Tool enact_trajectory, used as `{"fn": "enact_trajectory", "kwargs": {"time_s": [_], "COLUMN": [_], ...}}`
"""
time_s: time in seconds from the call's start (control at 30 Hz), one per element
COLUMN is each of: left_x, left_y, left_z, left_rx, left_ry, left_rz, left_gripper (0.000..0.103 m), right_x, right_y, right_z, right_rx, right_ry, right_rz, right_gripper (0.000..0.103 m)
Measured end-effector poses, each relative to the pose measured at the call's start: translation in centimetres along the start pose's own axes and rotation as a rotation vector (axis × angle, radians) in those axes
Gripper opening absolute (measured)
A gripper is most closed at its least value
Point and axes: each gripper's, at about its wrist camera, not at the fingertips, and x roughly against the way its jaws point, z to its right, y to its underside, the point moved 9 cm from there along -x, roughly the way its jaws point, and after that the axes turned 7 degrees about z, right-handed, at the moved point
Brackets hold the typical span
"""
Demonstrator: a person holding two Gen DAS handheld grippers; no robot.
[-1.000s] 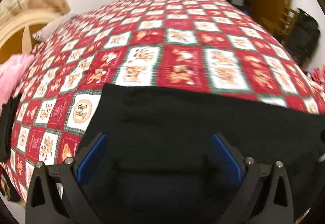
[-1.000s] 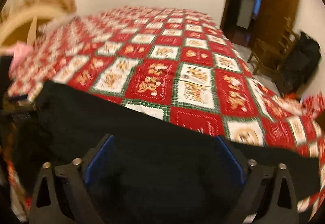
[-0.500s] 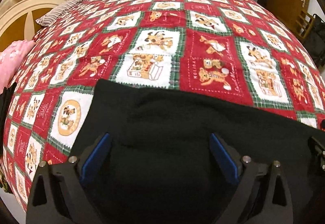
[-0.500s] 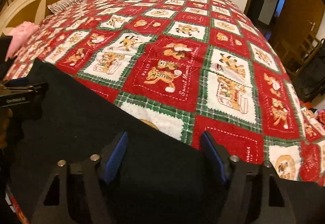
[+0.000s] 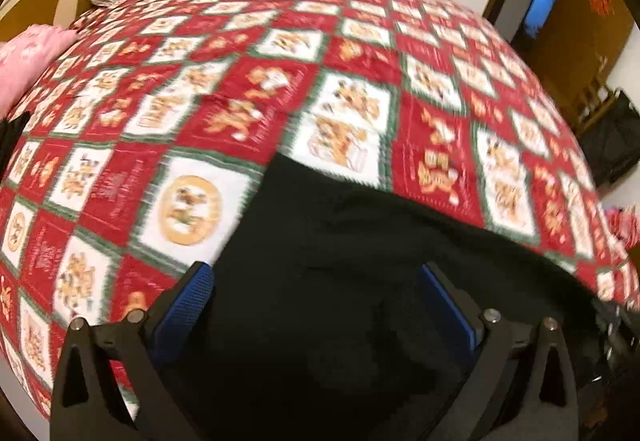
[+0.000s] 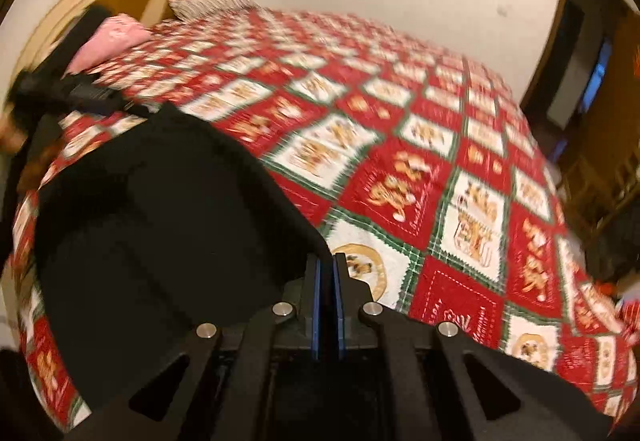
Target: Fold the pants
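The soft black pants (image 5: pixel 360 281) lie on the red and white patchwork bed quilt (image 5: pixel 248 113). The left gripper (image 5: pixel 316 305) is spread wide over the cloth. The right gripper (image 6: pixel 328 269) has just closed, pinching the pants' edge between its blue pads.

Both views were motion-blurred. The pants (image 5: pixel 360 301) ran off the bottom edge. Whether cloth sat between the right gripper's (image 6: pixel 328 273) closed pads could not be told.
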Motion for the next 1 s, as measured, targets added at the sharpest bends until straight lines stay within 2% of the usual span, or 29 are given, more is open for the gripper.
{"fn": "enact_trajectory", "kwargs": {"time_s": [0.13, 0.2, 0.33, 0.47, 0.63, 0.8, 0.83, 0.87, 0.9, 0.97, 1.0], "left_x": [1.6, 1.7, 0.6, -0.4, 0.0, -1.8, -2.2, -2.4, -2.6, -2.5, -2.2], "left_y": [-1.8, -2.1, -1.2, -0.2, -0.4, 0.9, 1.2, 1.3, 1.7, 1.9, 1.9], "left_z": [-0.3, 0.4, 2.7, 4.4, 5.5, 6.2, 6.1, 6.0, 5.8, 5.6, 5.3], "left_rx": [0.007, 0.004, -0.009, 0.023, 0.030, -0.041, -0.049, -0.048, -0.032, 0.006, 0.036], "left_ry": [0.000, 0.015, 0.057, 0.075, 0.048, -0.023, -0.032, -0.030, -0.013, 0.043, 0.083], "left_rz": [0.033, 0.022, -0.065, -0.146, -0.172, -0.229, -0.234, -0.236, -0.243, -0.240, -0.224], "left_gripper": [0.103, 0.103, 0.103, 0.103, 0.103, 0.100, 0.091, 0.077, 0.070, 0.035, 0.029], "right_x": [2.5, 3.0, 3.4, 3.1, 2.8, 3.1, 3.1, 3.3, 3.5, 4.0, 4.5], "right_y": [1.1, 2.1, 3.7, 5.2, 5.3, 5.3, 5.2, 5.0, 4.6, 3.8, 3.2], "right_z": [-2.9, -4.5, -6.7, -8.2, -8.4, -7.9, -7.5, -7.3, -6.8, -6.2, -6.0], "right_rx": [0.122, 0.178, 0.290, 0.425, 0.448, 0.433, 0.412, 0.392, 0.363, 0.328, 0.315], "right_ry": [0.040, 0.059, 0.111, 0.164, 0.177, 0.174, 0.172, 0.170, 0.168, 0.173, 0.176], "right_rz": [0.061, 0.074, 0.095, 0.098, 0.117, 0.122, 0.122, 0.124, 0.128, 0.142, 0.154], "right_gripper": [0.005, 0.005, 0.005, 0.005, 0.005, 0.005, 0.005, 0.005, 0.005, 0.005, 0.005]}}
